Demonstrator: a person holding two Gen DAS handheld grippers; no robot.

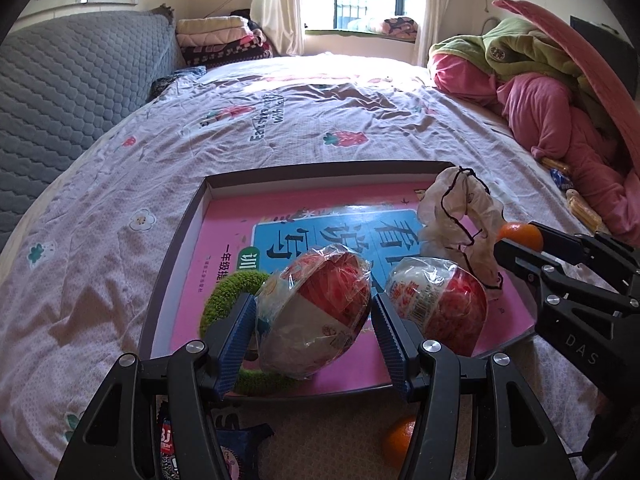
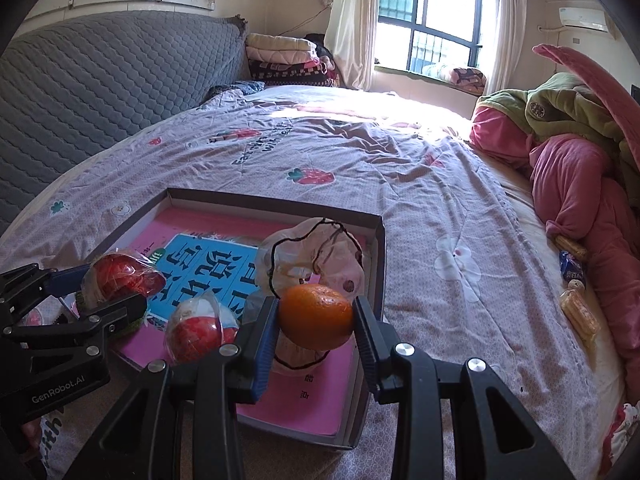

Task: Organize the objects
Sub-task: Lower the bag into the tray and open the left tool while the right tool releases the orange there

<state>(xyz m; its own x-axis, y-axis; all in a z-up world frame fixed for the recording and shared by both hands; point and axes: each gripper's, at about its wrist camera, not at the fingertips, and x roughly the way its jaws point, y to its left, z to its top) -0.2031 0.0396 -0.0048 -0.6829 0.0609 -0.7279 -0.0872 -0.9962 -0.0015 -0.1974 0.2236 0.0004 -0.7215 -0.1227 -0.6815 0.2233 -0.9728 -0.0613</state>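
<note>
On bed (image 1: 280,132): shallow box (image 1: 172,264) with pink book (image 1: 224,248) inside.
Left gripper (image 1: 314,320): jaws clamped on wrapped red-white ball (image 1: 316,312), over box at 6 o'clock.
Right gripper (image 2: 316,316): jaws clamped on orange (image 2: 316,316), above box.
Room: window (image 2: 432,12) at 12 o'clock; pink quilt (image 2: 576,192) at 3 o'clock; grey headboard (image 2: 100,92) at 9 o'clock.

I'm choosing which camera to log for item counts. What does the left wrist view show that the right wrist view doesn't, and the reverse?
Only the left wrist view shows a second orange on the bed in front of the box and the green ring clearly.

Only the right wrist view shows the air conditioner and the right gripper shut on the held orange head-on.

Both show the box, the pink book, the left gripper around one wrapped egg toy, and another wrapped egg.
</note>
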